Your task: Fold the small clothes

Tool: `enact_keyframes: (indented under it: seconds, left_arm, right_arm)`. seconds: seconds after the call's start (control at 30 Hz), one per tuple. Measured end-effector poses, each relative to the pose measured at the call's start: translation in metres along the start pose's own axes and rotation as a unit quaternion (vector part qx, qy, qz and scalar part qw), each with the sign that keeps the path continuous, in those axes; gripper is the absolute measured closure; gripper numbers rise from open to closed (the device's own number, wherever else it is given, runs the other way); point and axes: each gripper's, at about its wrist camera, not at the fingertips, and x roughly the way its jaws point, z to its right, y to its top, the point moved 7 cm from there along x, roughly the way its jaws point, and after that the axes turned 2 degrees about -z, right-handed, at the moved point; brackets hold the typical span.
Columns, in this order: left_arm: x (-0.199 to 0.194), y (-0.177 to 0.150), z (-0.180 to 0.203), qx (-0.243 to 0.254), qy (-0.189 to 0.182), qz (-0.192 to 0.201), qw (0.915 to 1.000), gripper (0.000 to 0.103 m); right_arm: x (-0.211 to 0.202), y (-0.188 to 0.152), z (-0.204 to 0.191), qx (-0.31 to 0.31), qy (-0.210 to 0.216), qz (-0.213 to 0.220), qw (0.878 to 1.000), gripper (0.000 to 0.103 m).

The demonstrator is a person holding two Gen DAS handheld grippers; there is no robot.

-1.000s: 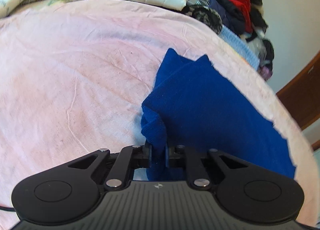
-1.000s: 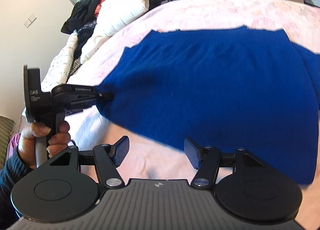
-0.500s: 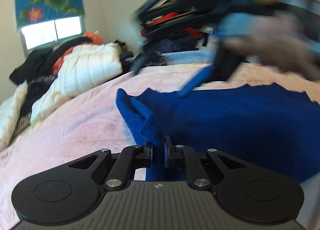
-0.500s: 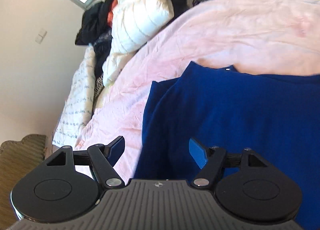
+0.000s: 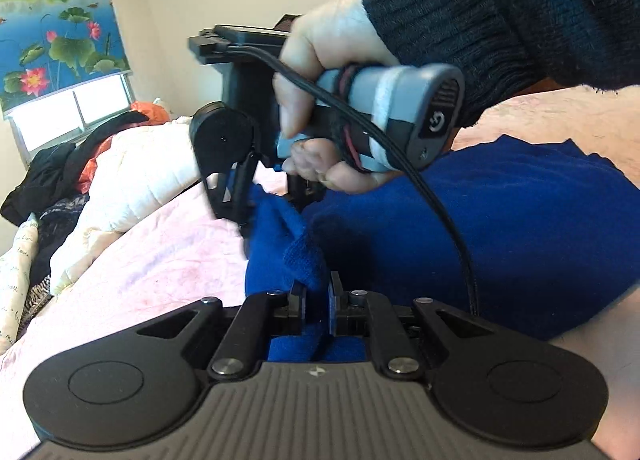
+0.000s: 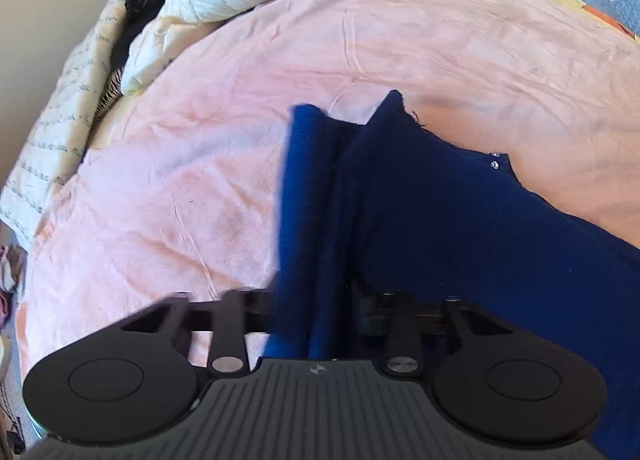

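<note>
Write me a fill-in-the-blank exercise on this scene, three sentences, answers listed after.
1. Both grippers are closed on the same ____ garment.
2. The garment lies on a ____ bedsheet.
3. In the left wrist view, the hand gripping the right gripper wears a dark knitted ____.

Missing words: blue; pink; sleeve

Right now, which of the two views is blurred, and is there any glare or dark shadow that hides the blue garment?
Right wrist view: the right tool is smeared by motion and the blue garment has soft edges and looks dark in its folds. Left wrist view: sharp on the left tool; the window is blown out white; the hand throws a shadow on the garment. Both bend the pink sheet fisheye-style.
</note>
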Motion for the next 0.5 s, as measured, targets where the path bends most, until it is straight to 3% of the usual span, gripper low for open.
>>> enact_keyframes:
  seconds: [0.27,0.5]
  left_arm:
    - [-0.006,0.015,0.018,0.012,-0.027,0.015,0.9994,0.093]
    - [-0.019,0.045,0.072,0.026,-0.083,0.041,0.9954,0.093]
  right_arm:
    - [-0.047,-0.012,0.035,-0.001,0.019,0.048,0.999,0.088]
    - [-0.107,-0.038,0.09,0.015,0.009,0.085,0.996,0.088]
